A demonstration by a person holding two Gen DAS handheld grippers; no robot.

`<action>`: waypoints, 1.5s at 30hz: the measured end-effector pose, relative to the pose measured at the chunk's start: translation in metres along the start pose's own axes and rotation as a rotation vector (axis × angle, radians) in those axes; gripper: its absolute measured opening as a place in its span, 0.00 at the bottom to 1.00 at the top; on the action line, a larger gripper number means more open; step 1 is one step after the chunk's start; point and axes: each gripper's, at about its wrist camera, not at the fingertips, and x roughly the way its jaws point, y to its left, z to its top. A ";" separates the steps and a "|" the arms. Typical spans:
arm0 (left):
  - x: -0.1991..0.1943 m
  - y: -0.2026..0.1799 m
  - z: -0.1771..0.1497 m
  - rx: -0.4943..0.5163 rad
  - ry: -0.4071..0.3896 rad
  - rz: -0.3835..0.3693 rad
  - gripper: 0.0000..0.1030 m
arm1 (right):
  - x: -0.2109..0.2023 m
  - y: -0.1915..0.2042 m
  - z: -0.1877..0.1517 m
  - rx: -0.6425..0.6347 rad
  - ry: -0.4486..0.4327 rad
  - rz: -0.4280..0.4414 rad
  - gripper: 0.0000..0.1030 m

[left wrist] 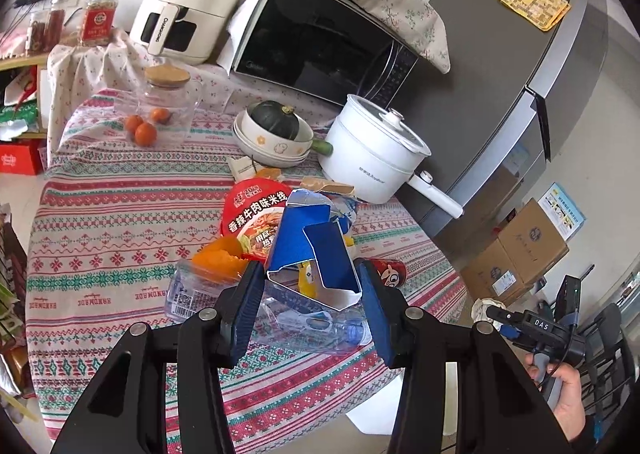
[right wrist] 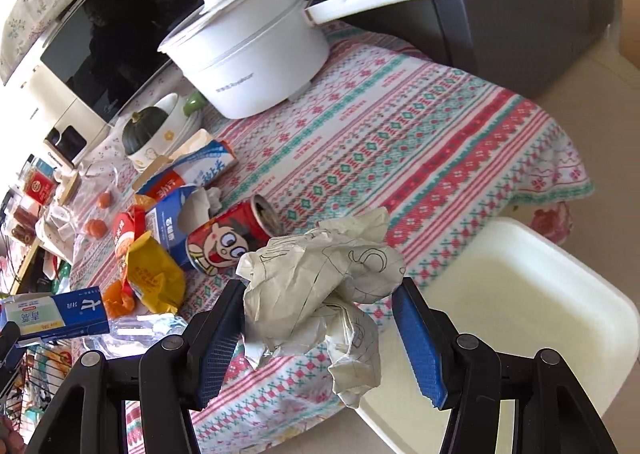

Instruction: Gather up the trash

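While each tool (left wrist: 310, 308) (right wrist: 320, 338) clamps litter, seemingly firmly, a patterned tablecloth (left wrist: 120, 230) fronts the microwave (left wrist: 316, 41).

- The table (right wrist: 460, 125) is covered by a cloth patterned in red, green and white bands, which hangs over the near edge.
- At the back stand a black-fronted microwave (left wrist: 320, 41) and a cream air fryer (left wrist: 188, 5).
- A white electric pot (right wrist: 248, 49) with a lid and long handle stands in front of the microwave.
- Beside the pot, stacked bowls (left wrist: 272, 145) hold a dark green squash (left wrist: 276, 115).
- Three small oranges (left wrist: 140, 127) lie near a clear glass jug (left wrist: 170, 101) with a cork lid.
- Toward the near edge lie a red drink can (right wrist: 228, 242) on its side, a blue and white carton (right wrist: 172, 221), a yellow wrapper (right wrist: 154, 278), a red noodle-cup lid (left wrist: 256, 217) and a crushed clear plastic bottle (left wrist: 316, 326).
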 end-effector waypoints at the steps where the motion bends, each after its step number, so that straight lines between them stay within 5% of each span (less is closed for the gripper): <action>1: -0.001 -0.001 0.000 0.000 -0.003 -0.009 0.49 | -0.004 -0.004 0.000 0.008 0.000 -0.001 0.63; 7: 0.001 -0.022 -0.002 0.041 -0.013 -0.044 0.49 | -0.027 -0.020 -0.001 0.009 -0.019 -0.014 0.63; 19: 0.061 -0.035 -0.020 0.130 0.070 0.127 0.51 | -0.031 -0.034 -0.005 0.033 -0.003 -0.024 0.63; 32: 0.035 -0.053 -0.008 0.108 -0.071 0.030 0.46 | -0.031 -0.029 -0.002 0.009 -0.005 -0.018 0.63; 33: 0.032 -0.054 -0.007 0.106 -0.078 0.015 0.35 | -0.031 -0.029 -0.002 0.010 -0.006 -0.016 0.63; 34: 0.031 -0.056 -0.006 0.107 -0.076 -0.002 0.20 | -0.032 -0.028 -0.002 0.011 -0.008 -0.014 0.63; 45: 0.061 -0.063 -0.023 0.176 0.054 0.044 0.25 | -0.033 -0.031 -0.003 0.019 -0.004 -0.020 0.63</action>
